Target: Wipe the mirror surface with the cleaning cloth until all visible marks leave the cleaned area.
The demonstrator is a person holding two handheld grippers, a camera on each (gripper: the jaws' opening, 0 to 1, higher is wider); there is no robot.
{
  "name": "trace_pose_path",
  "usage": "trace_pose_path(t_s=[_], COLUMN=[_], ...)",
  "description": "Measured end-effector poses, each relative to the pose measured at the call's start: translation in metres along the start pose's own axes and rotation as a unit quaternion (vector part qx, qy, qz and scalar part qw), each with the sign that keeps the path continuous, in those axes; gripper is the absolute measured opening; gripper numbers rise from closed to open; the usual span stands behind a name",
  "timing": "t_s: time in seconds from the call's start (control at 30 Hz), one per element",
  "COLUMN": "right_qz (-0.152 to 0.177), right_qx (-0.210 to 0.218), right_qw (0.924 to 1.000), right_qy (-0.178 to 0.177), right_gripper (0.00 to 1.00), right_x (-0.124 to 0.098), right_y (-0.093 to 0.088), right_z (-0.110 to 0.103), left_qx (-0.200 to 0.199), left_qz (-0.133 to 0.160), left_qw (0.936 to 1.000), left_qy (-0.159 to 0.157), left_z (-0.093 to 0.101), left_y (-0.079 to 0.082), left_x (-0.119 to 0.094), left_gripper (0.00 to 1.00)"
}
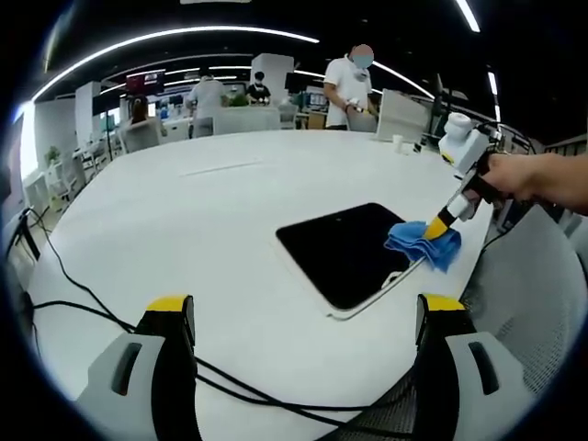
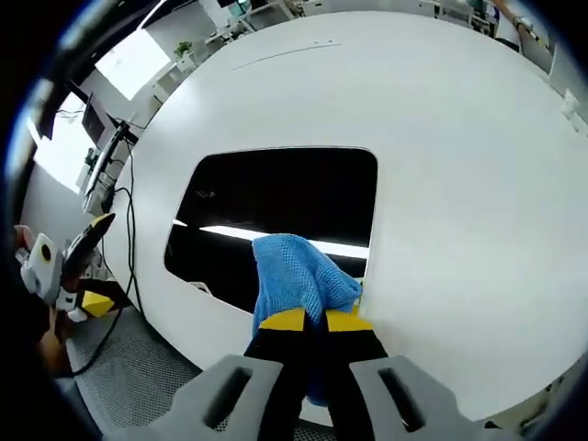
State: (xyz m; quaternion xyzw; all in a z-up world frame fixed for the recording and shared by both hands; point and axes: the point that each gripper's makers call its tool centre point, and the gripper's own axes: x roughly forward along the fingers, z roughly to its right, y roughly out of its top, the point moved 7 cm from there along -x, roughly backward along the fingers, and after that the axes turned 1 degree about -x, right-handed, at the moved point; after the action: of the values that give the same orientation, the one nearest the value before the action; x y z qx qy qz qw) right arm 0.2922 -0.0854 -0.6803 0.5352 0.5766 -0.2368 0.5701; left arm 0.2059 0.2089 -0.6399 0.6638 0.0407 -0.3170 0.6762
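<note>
Right gripper [image 2: 315, 319]: clenched on the blue cloth [image 2: 299, 271], pressing it onto the mirror's near edge.
Mirror [image 2: 276, 207]: lies just ahead of the jaws; most of the glass seems unwiped.
Left gripper [image 1: 308, 308]: jaws spread, empty, well back.
Obstacles: black cables [image 1: 83, 308] trail beneath it, clear of the wiping.
</note>
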Motion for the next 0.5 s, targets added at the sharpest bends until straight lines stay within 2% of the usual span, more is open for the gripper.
trace_pose_path(t_s=[0.17,0.37,0.4,0.5], right_qz=[0.001,0.004,0.007,0.007], right_qx=[0.0,0.0,-0.002,0.001], right_qw=[1.0,1.0,0.9999,0.9999], right_qy=[-0.003,-0.009,-0.01,-0.012], right_gripper=[0.0,0.0,0.0,0.0], right_x=[0.001,0.005,0.007,0.009], right_y=[0.003,0.017,0.02,0.029], right_z=[0.0,0.002,0.002,0.005], left_qx=[0.001,0.002,0.01,-0.005], left_qz=[-0.005,-0.01,-0.01,0.001], left_qw=[1.0,0.9999,0.9999,1.0], left_qy=[-0.003,-0.004,-0.007,0.0], left_z=[0.001,0.001,0.002,-0.001], left_y=[-0.001,-0.002,-0.002,-0.001], left_x=[0.001,0.001,0.001,0.001], left_gripper=[0.99,0.99,0.99,0.99])
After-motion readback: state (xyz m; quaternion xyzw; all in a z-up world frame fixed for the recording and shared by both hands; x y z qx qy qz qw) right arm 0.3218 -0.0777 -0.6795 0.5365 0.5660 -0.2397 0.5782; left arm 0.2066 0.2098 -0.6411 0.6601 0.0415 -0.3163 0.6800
